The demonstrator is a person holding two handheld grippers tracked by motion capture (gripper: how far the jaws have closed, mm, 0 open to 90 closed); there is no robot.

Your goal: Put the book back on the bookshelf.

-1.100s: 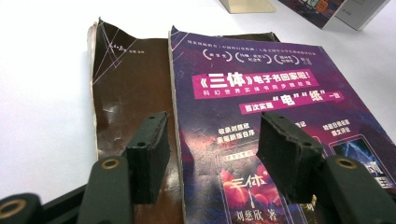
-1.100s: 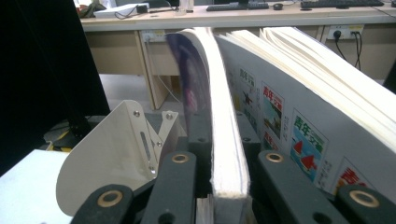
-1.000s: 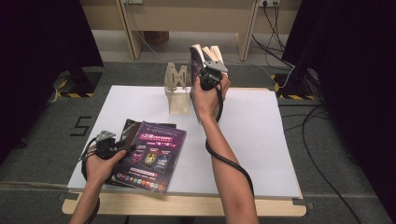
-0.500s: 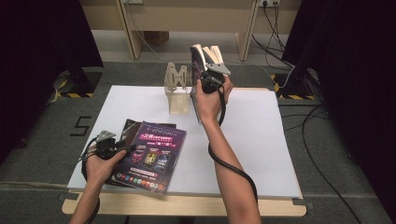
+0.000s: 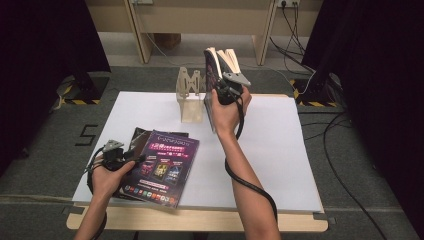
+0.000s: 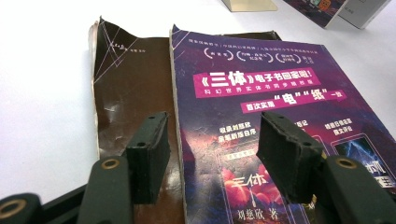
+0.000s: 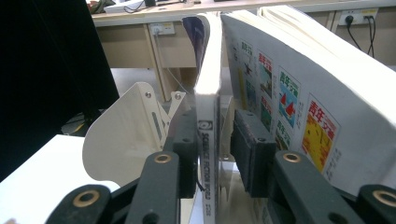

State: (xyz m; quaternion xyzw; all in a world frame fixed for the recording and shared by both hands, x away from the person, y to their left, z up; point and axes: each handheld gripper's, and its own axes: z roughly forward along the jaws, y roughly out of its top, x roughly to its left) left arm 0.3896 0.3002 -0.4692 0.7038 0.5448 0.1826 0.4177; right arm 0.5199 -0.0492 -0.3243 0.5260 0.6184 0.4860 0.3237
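Holding the right gripper [image 5: 223, 89] at the twelve o'clock end of the white tabletop [image 5: 280, 150], we keep its jaws around the spine of a thin magazine [image 7: 207, 116] that stands upright beside the pale bookstand [image 5: 189, 100]. Those jaws have just been opening; in the right gripper view one pad lies against the spine and the other stands a little off it. A thicker white book [image 7: 289, 93] leans just to the three o'clock side of the magazine. Our left gripper [image 5: 132, 159] rests at eight o'clock with its jaws wide, clamping nothing, over a purple magazine [image 6: 275, 93] lying flat. That one overlaps a dark brown booklet [image 6: 126, 88] beneath it.
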